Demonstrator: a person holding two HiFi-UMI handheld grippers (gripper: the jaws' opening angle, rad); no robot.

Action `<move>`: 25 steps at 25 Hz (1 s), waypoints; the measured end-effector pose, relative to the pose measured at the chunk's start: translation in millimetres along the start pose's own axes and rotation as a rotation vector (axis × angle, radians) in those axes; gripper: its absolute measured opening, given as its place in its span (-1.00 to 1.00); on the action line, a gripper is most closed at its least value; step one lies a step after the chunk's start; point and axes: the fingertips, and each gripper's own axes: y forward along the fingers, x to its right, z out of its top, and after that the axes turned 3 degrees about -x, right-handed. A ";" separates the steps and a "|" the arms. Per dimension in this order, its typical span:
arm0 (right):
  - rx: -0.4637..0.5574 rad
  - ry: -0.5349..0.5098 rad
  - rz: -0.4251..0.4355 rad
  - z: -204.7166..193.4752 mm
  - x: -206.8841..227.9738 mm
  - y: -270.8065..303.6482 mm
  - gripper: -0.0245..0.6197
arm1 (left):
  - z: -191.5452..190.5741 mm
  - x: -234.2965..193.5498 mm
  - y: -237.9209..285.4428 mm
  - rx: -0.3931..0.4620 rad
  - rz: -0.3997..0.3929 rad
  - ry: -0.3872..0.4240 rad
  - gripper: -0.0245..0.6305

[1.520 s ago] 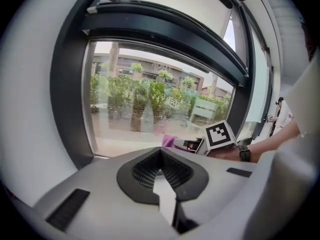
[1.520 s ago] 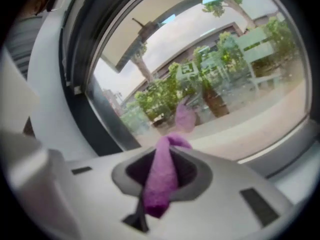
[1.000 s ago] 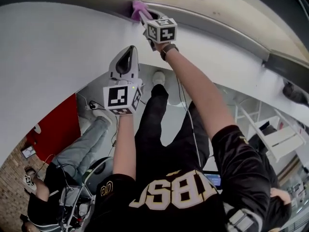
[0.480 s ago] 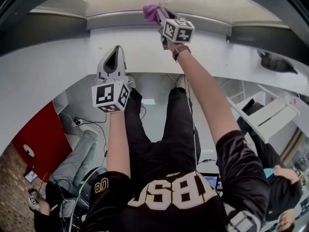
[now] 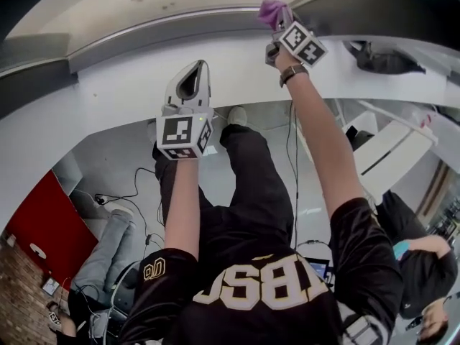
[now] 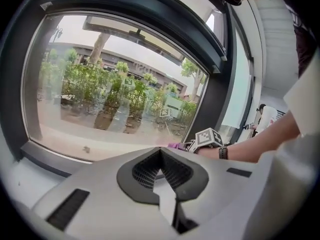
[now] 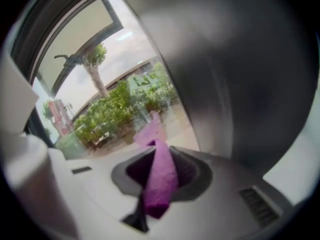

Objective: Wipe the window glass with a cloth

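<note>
- Right tool (image 7: 159, 151): jaws clamped on a purple fuzzy cloth (image 7: 160, 176); a fold runs down between the pads and a tuft sticks out past the tips.
- Cloth tuft meets its own pale reflection in the clear window glass (image 7: 125, 94), so it reads as touching the pane.
- Contact spot is at the bottom edge of the pane, at the corner by the wide dark grey upright frame (image 7: 240, 84).
- Head view: right tool (image 5: 280, 24) is raised on an outstretched arm, with the cloth (image 5: 272, 9) against the glass edge above the white sill (image 5: 108, 99). A dark wristwatch (image 5: 293, 74) is on that wrist.
- Left tool (image 6: 161, 156): jaws together, ridged pads meeting at the tips, nothing between them.
- Left tool (image 5: 192, 77) is held up in front of the sill, well apart from the cloth and short of the glass.
- Left gripper view: most of the pane (image 6: 110, 84) shows, with bushes and buildings outside. The right tool (image 6: 199, 143) and cloth (image 6: 176, 145) sit low at the pane's corner, beside the dark frame (image 6: 210, 84).
- The person wears a black jersey (image 5: 259, 293) with white lettering.
</note>
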 end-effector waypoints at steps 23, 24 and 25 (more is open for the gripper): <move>-0.336 -0.352 0.709 -321.3 -545.9 32.0 -0.69 | 25.9 -304.3 -232.9 0.013 0.344 0.053 -0.87; -0.338 -0.342 0.739 -331.9 -569.9 35.5 -0.69 | 25.9 -316.0 -244.7 0.014 0.365 0.060 -0.87; -0.343 -0.326 0.765 -342.1 -590.0 39.1 -0.69 | 24.9 -326.2 -256.7 0.013 0.383 0.066 -0.87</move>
